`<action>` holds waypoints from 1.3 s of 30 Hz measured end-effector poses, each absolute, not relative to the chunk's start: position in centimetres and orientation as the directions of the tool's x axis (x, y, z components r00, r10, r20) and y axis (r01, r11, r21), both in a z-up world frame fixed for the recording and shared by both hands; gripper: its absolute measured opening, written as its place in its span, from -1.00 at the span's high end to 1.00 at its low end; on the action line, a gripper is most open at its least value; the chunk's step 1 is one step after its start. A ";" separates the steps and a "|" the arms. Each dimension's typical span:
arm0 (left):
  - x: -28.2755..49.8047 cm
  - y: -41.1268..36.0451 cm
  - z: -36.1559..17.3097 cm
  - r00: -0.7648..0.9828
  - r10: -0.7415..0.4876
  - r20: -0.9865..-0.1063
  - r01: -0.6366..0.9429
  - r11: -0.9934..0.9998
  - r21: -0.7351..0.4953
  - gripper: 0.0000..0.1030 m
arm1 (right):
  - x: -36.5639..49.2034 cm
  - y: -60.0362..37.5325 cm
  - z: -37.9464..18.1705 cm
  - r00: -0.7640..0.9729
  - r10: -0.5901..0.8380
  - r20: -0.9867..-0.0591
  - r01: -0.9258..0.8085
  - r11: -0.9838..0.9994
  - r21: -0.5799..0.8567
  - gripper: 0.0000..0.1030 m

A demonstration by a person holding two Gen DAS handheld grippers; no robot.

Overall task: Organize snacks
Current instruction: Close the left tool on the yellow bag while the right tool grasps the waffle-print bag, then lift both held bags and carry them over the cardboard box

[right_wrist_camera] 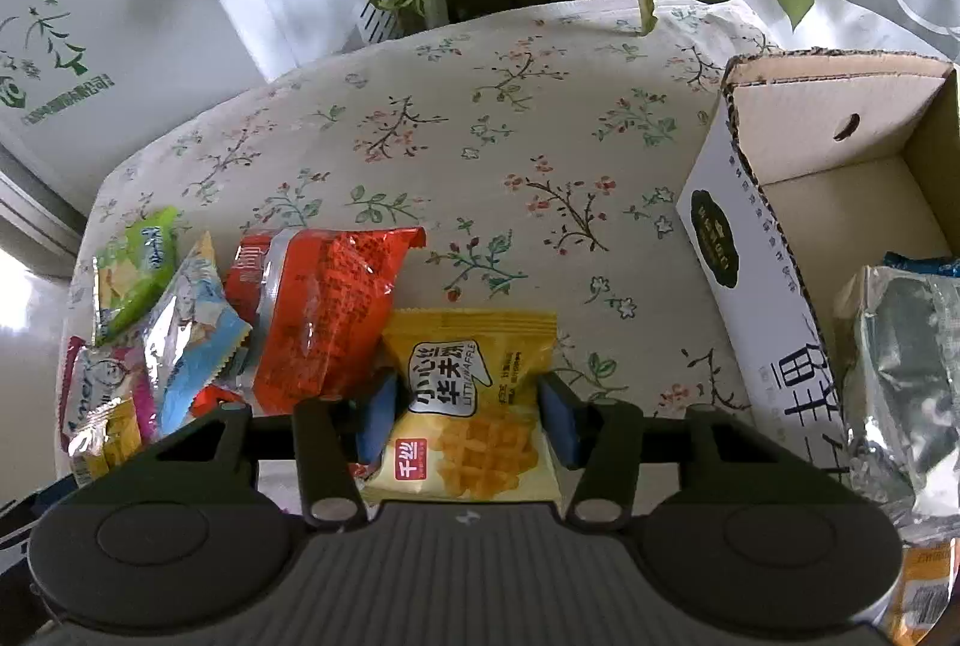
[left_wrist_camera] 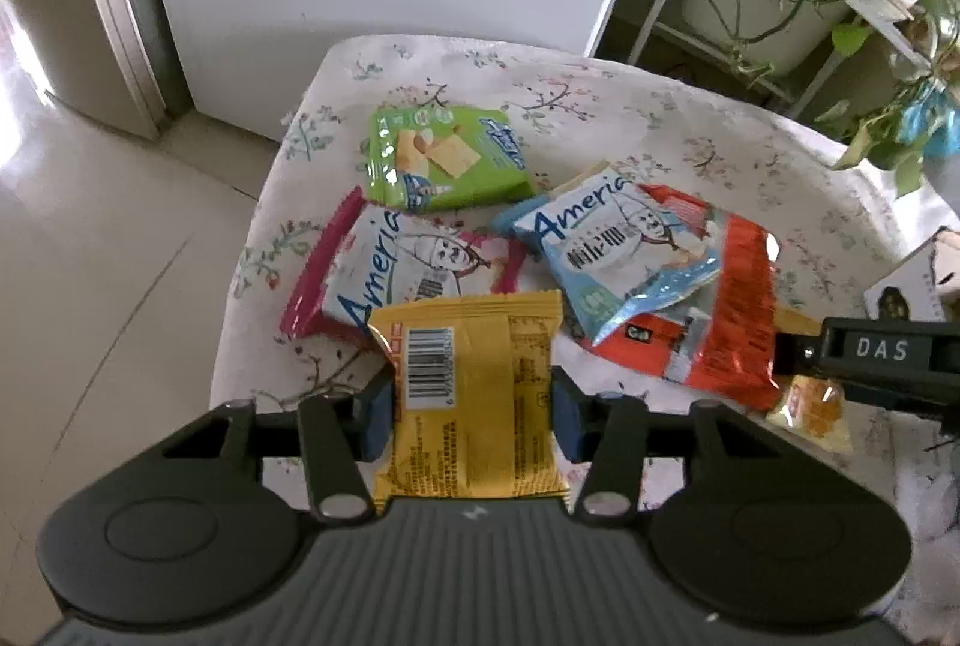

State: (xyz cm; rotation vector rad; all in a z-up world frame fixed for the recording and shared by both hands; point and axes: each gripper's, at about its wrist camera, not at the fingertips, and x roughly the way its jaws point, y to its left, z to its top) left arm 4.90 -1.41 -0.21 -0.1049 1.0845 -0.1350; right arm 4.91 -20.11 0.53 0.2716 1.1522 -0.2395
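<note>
Left claw [left_wrist_camera: 471, 421] grips a yellow packet [left_wrist_camera: 474, 394] barcode side up; right claw [right_wrist_camera: 465, 421] grips a waffle packet [right_wrist_camera: 474, 394], both low over the table [right_wrist_camera: 480, 154] beside the snack pile [left_wrist_camera: 480, 238]. The slick film may slip from the pads in transit, or a trailing edge may catch the box [right_wrist_camera: 744, 250] wall and drop outside
</note>
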 end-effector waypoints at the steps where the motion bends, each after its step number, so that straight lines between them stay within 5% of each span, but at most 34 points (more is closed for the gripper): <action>1: 4.8 -1.4 -0.2 0.458 -0.168 -0.873 0.062 0.986 -0.157 0.04 | 4.9 -20.1 0.6 0.391 -0.045 -0.919 0.320 0.943 0.090 -0.11; 17: 2.9 -0.3 1.8 0.476 -0.244 -0.845 0.088 0.969 -0.230 0.06 | 3.2 -22.3 2.5 0.428 0.089 -0.899 0.318 0.917 0.242 -0.07; 39: 1.9 -3.0 3.9 0.521 -0.256 -0.814 0.153 0.967 -0.205 0.05 | 1.4 -22.1 5.8 0.514 0.102 -0.851 0.226 0.942 0.249 -0.07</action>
